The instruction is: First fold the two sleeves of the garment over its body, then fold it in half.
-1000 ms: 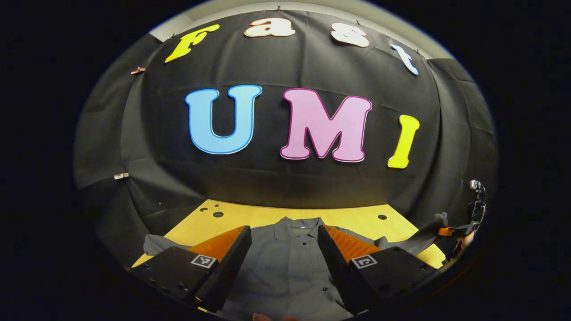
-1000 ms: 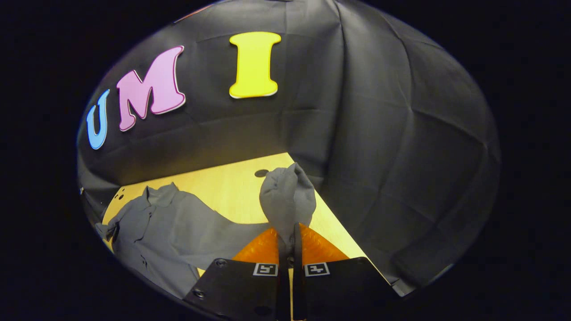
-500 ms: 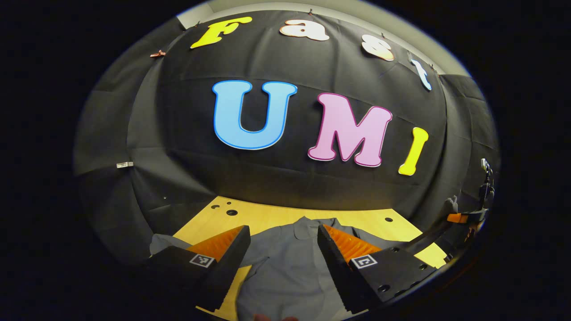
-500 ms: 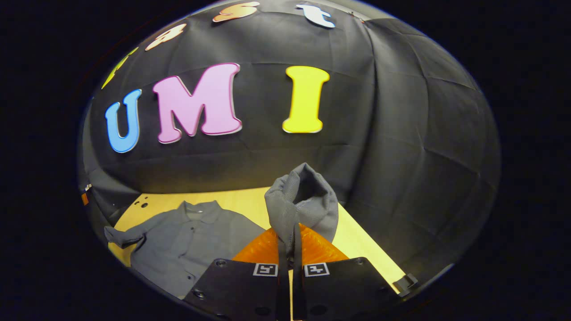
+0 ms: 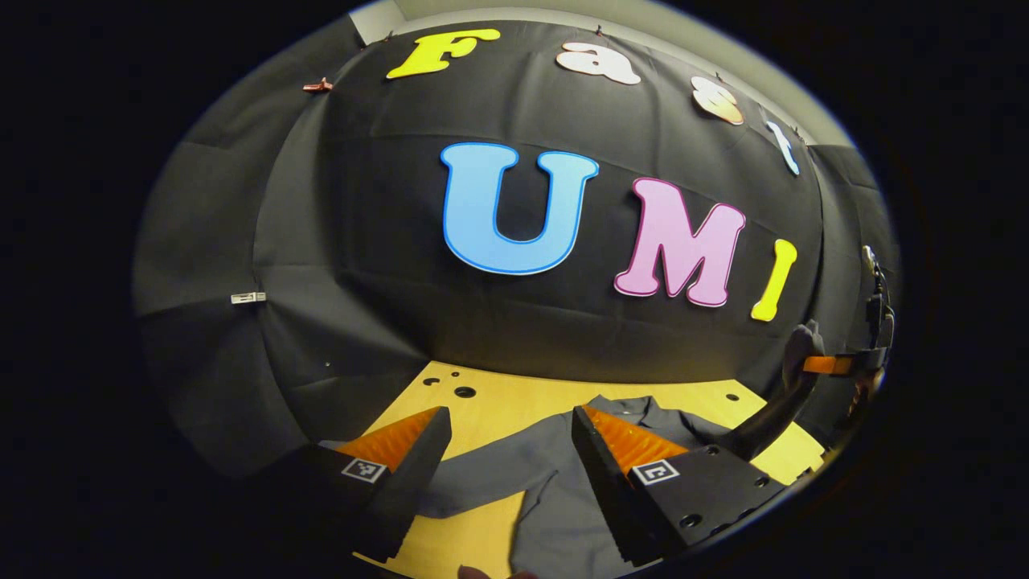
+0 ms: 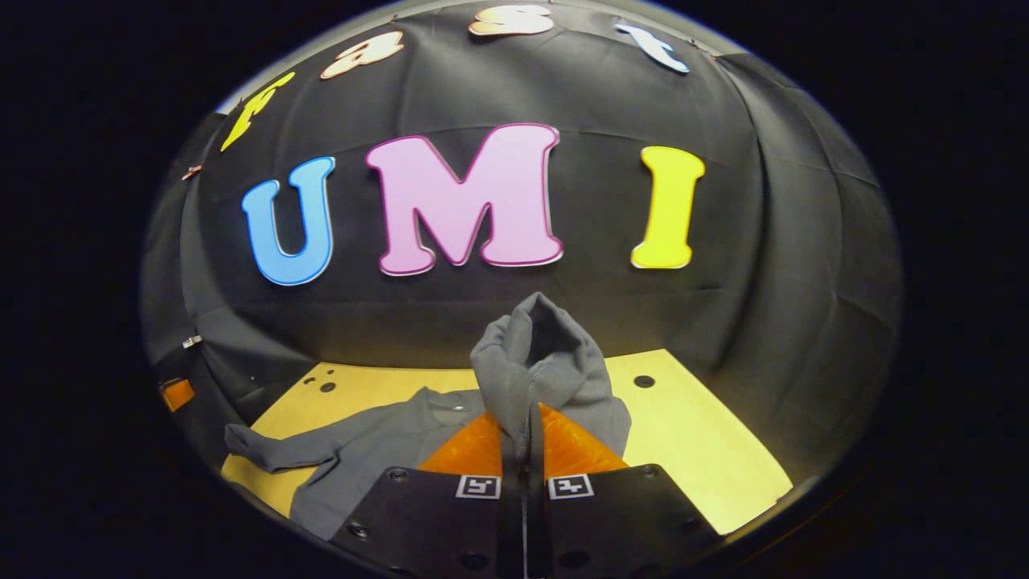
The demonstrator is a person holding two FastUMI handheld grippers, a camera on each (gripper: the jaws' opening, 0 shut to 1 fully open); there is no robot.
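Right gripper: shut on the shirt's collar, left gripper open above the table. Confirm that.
Not the collar. In the right gripper view, the right gripper is shut on a sleeve of the shirt. The left gripper is indeed open above the table.

I see a plain grey shirt [image 6: 362, 450] with small dark buttons, its sleeve cuff [image 6: 539, 362] the same grey with a fine woven texture and lighter stitching, lying on a light yellow wooden table [image 6: 699, 450] with dark round holes, against the black cloth wall [image 6: 788, 265].
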